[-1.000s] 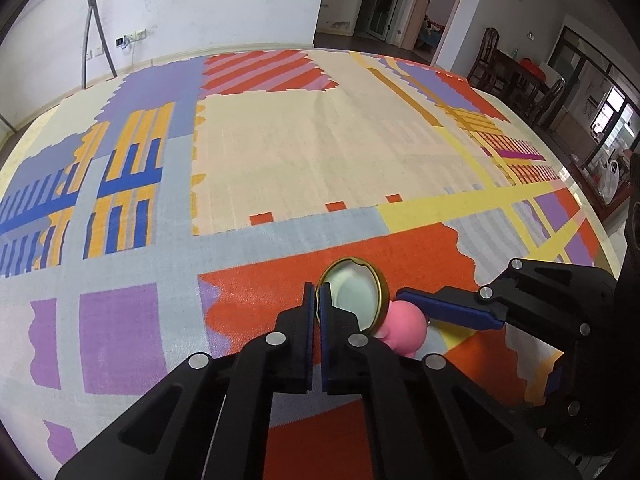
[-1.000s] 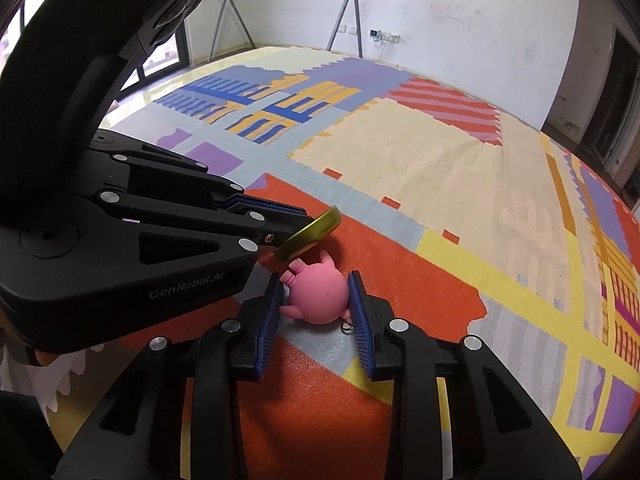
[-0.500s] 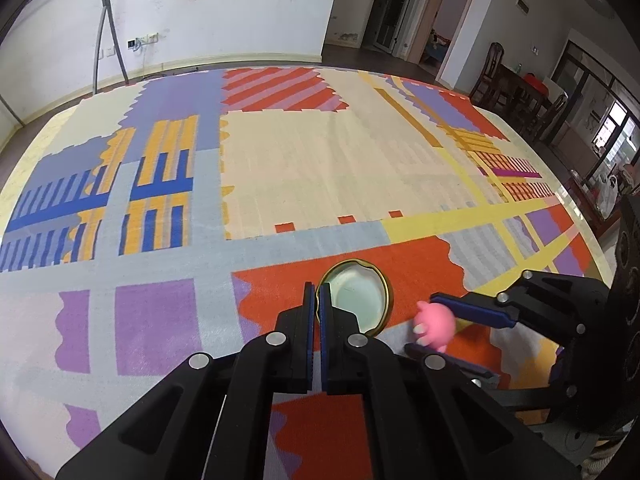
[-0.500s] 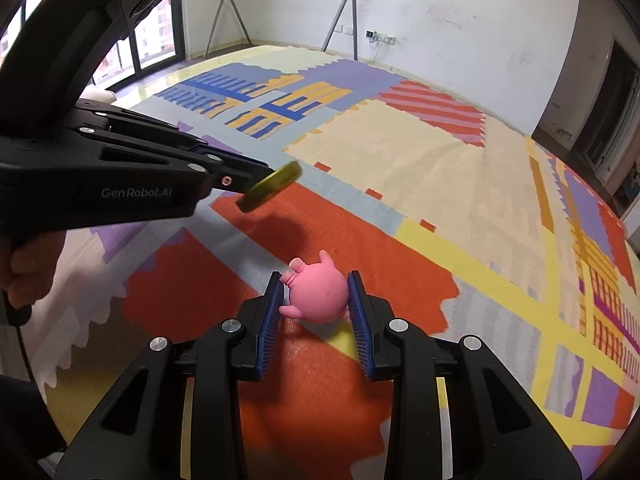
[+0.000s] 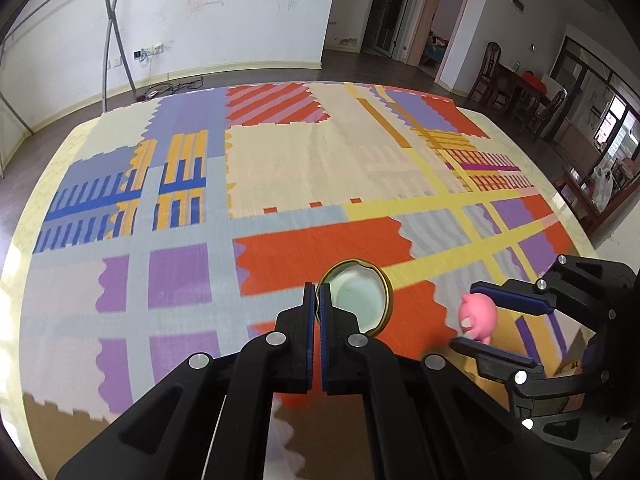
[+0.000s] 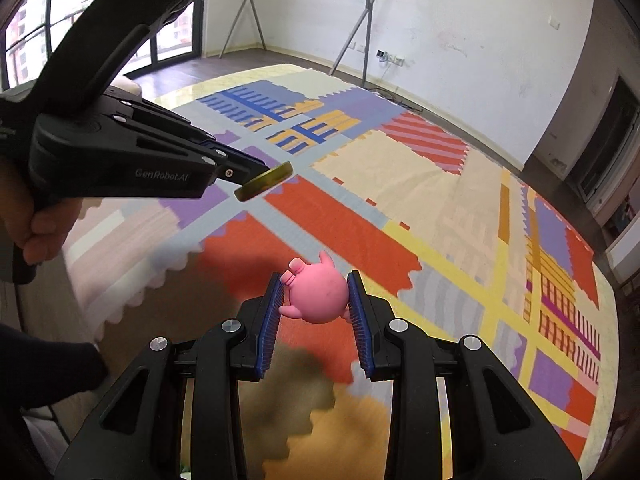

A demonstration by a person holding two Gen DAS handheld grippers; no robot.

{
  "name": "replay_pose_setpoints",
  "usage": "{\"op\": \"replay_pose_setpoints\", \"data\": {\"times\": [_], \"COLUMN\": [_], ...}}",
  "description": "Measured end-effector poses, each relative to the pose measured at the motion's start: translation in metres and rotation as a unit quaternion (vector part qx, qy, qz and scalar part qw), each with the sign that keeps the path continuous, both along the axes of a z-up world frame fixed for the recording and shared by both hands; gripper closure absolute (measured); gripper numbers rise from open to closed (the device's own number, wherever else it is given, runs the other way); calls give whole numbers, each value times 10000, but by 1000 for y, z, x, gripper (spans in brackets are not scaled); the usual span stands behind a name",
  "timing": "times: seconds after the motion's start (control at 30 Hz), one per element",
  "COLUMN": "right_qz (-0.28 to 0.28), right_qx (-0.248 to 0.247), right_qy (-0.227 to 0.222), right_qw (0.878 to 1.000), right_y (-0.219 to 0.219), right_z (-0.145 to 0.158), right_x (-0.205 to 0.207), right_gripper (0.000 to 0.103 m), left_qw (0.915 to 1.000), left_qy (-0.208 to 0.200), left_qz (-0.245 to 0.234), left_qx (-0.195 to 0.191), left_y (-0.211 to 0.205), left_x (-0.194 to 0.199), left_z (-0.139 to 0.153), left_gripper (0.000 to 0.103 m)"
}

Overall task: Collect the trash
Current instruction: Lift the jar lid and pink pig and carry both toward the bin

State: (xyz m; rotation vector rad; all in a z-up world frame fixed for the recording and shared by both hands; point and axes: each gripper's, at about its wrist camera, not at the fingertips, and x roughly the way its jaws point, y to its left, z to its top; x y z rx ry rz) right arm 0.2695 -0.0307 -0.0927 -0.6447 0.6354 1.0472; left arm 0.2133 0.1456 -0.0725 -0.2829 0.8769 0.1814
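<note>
1. Left gripper point(image 5: 319, 304): fingers clenched on the rim of a gold-edged round lid point(image 5: 357, 304), pale inner face toward the camera; held in the air over the orange patch of the patterned floor mat point(image 5: 304, 168).
2. Right gripper point(image 6: 316, 300): blue-padded fingers grasping a pink pig toy point(image 6: 318, 294) by its sides, lifted above the mat near its near edge.
3. The lid and the pig toy hang apart, the lid on the left.

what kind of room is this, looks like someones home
Most likely a home living room, largely cleared: a big patterned rug covers the floor, wooden dining chairs stand by a table at the far right, and a doorway opens to another room.
</note>
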Motion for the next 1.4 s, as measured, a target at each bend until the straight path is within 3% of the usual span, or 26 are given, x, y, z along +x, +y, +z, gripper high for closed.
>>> {"op": "replay_pose_setpoints", "data": {"times": [0.43, 0.8, 1.07, 1.23, 1.4], "right_qz": [-111, -114, -56, 104, 242], "right_qx": [51, 80, -49, -441, -781], "right_qy": [254, 425, 597, 624, 973], "right_qw": [9996, 9990, 9982, 9970, 9919], "right_y": [-72, -117, -136, -136, -134], "right_z": [-1, -12, -34, -60, -90], "right_x": [-62, -106, -129, -140, -141], "right_gripper": [70, 70, 70, 70, 70], "left_qw": [9997, 9993, 9972, 9936, 9868], "left_qy": [-140, -9, 202, 515, 982], "left_qz": [-62, -364, -691, -993, -1291], "left_qx": [-166, 110, -219, -134, -26], "left_y": [-73, -129, -156, -173, -183], "left_x": [-81, -139, -162, -170, -173], "left_z": [3, -16, -43, -67, -103], "left_gripper": [102, 102, 102, 102, 102]}}
